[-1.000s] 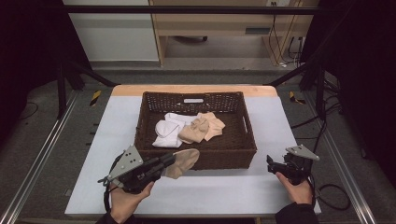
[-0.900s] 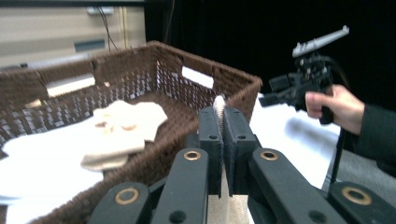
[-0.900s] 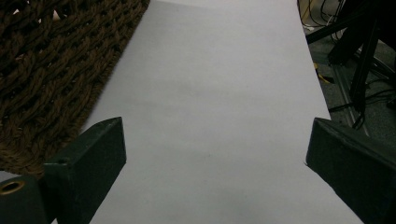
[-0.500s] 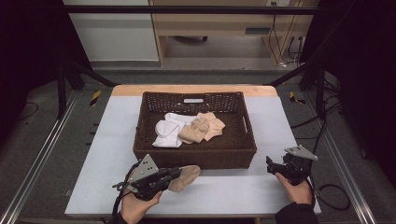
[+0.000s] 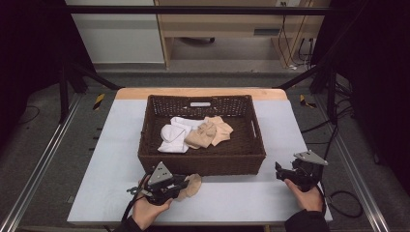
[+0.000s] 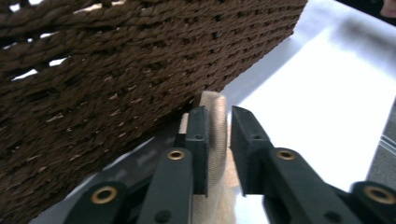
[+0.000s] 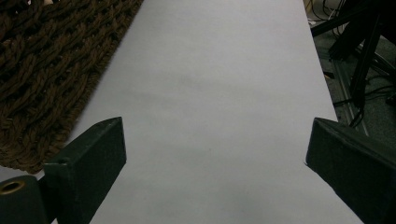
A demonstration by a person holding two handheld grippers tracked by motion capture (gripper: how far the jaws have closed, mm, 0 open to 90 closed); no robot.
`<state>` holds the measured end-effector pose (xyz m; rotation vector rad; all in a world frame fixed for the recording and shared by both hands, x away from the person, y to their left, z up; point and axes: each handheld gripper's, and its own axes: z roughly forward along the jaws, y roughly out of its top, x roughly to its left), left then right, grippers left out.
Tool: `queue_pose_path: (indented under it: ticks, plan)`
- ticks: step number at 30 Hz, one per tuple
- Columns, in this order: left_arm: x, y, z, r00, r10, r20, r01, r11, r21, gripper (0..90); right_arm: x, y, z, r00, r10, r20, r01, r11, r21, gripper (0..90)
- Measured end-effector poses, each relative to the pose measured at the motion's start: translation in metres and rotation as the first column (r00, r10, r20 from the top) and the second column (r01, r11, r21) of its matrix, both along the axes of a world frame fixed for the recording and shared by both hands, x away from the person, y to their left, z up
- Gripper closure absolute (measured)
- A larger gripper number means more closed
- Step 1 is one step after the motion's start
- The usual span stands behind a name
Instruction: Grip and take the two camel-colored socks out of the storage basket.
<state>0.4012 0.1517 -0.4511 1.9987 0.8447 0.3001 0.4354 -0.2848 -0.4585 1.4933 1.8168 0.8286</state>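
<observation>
While the tan sock [image 5: 189,185] sits on the table [image 5: 111,159] at the lower middle of the high view, right against the basket's [image 5: 203,163] front wall, the left gripper [image 5: 180,185] has it between jaws that have just been opening, one pad off the cloth. The right gripper [image 5: 281,172], lower right, is spread wide, holding nothing.

Dark brown woven basket [image 5: 203,162]; white sock [image 5: 174,137], beige socks [image 5: 210,133] inside; beige sock [image 5: 189,186] outside; white table [image 5: 111,159].
</observation>
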Motion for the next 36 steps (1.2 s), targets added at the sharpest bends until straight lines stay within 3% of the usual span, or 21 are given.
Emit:
queue_pose_path:
  ticks: [3,6,11,20,24,27,32,36]
  plan:
    - [-0.001,0.001,0.004,0.9997,0.017,0.02,-0.017,0.9998,-0.008,65.9,0.0,0.0,0.0,1.0,0.0,-0.001,0.0,1.0,-0.001,5.2]
    - [-0.004,0.003,0.012,0.9973,0.034,0.065,-0.033,0.9993,-0.019,61.9,0.0,0.0,0.0,1.0,0.0,-0.001,0.0,1.0,0.002,5.1]
    - [-0.008,0.009,0.028,0.9919,0.056,0.114,-0.05,0.9971,-0.057,60.5,0.0,0.0,0.0,1.0,0.001,-0.001,-0.001,1.0,-0.001,5.2]
    - [-0.009,0.012,0.052,0.9799,0.076,0.184,-0.061,0.9943,-0.088,57.6,0.001,0.001,0.0,1.0,0.003,-0.004,-0.003,1.0,-0.003,5.2]
    - [-0.004,0.013,0.063,0.9752,0.085,0.204,-0.064,0.992,-0.109,55.9,0.001,0.002,0.0,1.0,0.006,0.001,-0.006,1.0,-0.002,5.2]
    - [0.002,0.012,0.074,0.969,0.084,0.233,-0.064,0.9937,-0.092,53.1,0.001,0.002,0.0,1.0,0.004,0.002,-0.004,1.0,0.0,5.2]
    - [0.019,0.008,0.093,0.9541,0.1,0.282,-0.068,0.99,-0.123,45.8,0.001,0.002,0.001,1.0,0.006,0.004,-0.006,1.0,0.005,5.1]
    - [0.038,0.001,0.105,0.9438,0.118,0.309,-0.086,0.9895,-0.117,40.9,0.002,0.001,0.001,1.0,0.005,0.008,-0.006,1.0,0.006,5.1]
